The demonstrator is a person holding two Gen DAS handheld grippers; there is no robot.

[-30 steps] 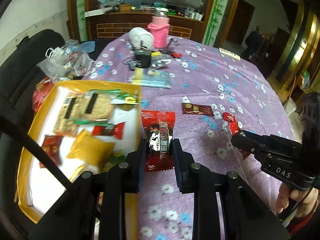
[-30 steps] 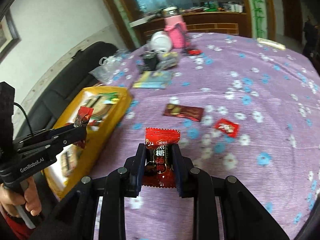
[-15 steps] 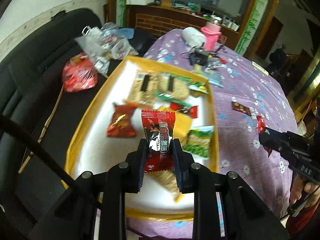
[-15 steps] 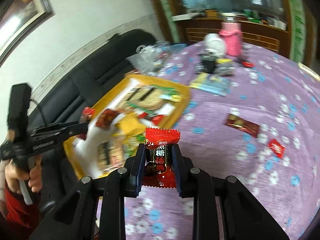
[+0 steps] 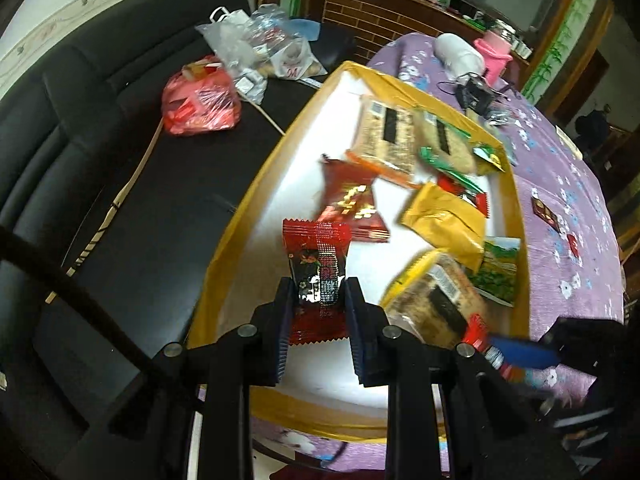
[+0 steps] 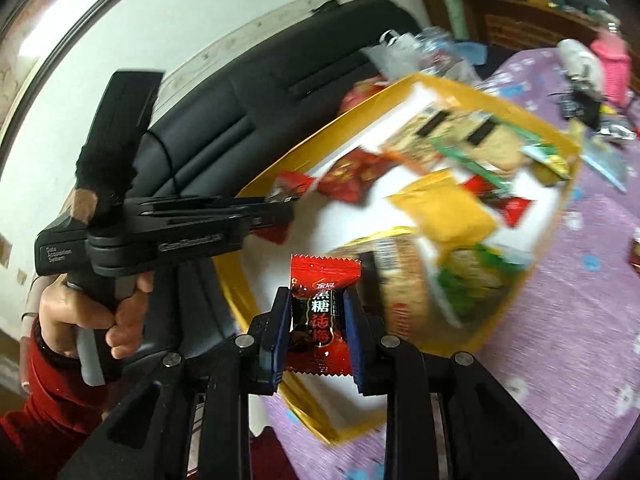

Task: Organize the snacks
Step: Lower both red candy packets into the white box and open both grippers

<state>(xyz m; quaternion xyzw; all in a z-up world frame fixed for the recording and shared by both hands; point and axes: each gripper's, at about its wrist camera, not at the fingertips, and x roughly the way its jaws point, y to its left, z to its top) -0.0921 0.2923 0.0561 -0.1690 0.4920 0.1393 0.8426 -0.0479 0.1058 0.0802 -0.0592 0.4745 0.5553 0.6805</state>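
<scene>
Sofa: a black leather sofa (image 5: 100, 128) runs along the wall, left of the table.
Table: a purple cloth with small flowers (image 5: 568, 184) covers it; a pink cup (image 5: 494, 54) and a white object (image 5: 456, 54) stand at its far end.
Tray: a box tray with a yellow rim (image 5: 236, 216) and white floor sits at the table edge next to the sofa, holding cracker packs, a yellow packet (image 5: 444, 220), a green packet (image 5: 498, 270) and a dark red packet (image 5: 352, 204).
Bags: a red plastic bag (image 5: 200, 100) and clear bags (image 5: 256, 52) lie on the sofa seat beyond the tray.
Left gripper: the left gripper (image 5: 318, 304) hangs above the near part of the tray, its jaws clamped on a red candy wrapper (image 5: 316, 276) that stands upright between the pads.
Right gripper: the right gripper (image 6: 316, 312) is over the near rim of the tray, jaws pinching a second red candy (image 6: 324, 304) printed with white and red characters.
Hand: a hand (image 6: 88, 312) with a red sleeve grips the left tool's handle, seen from the right wrist view.
Loose sweets: two small red wrappers (image 5: 544, 210) lie on the cloth, right of the tray.
</scene>
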